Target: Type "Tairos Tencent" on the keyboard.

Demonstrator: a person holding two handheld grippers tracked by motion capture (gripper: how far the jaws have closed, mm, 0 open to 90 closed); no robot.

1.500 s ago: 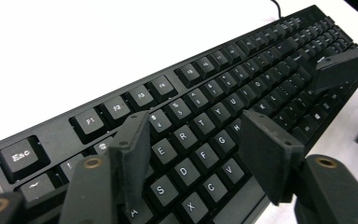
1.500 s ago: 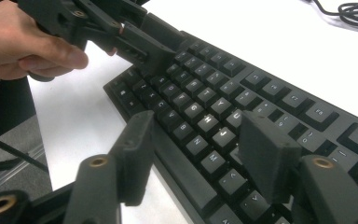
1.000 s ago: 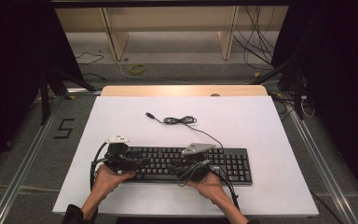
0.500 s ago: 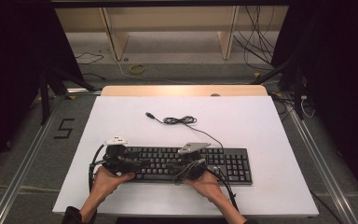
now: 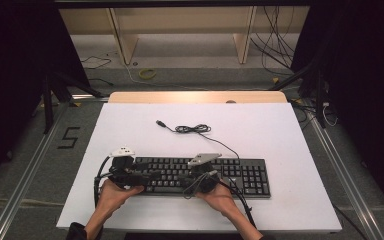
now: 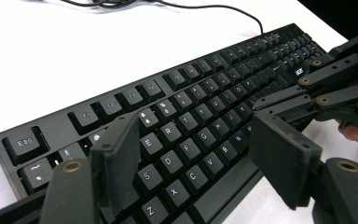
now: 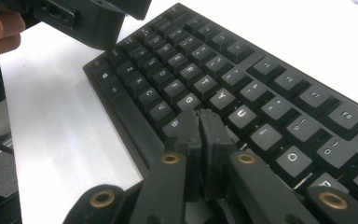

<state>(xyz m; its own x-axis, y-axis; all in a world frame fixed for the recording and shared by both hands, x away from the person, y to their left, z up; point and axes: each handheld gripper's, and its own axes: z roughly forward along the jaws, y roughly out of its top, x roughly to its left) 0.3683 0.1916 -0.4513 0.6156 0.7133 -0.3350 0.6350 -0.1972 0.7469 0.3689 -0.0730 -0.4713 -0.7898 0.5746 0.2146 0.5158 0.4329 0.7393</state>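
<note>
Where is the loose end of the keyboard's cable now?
In the high view, the cable's plug end lies on the white table, behind the keyboard and left of the small coil, apart from both tools.

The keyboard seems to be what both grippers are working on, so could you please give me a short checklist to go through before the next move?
1. Keyboard lies flat on the table: ok.
2. Left gripper open, jaws spread above the left-hand letter keys: ok.
3. Right gripper shut, tips together over the keys near H: ok.
4. Whether the right gripper's tips actually touch a key: cannot tell.
5. Keyboard cable lies coiled on the table behind the keyboard, away from both grippers: ok.
6. The two grippers stand apart, not touching: ok.
</note>
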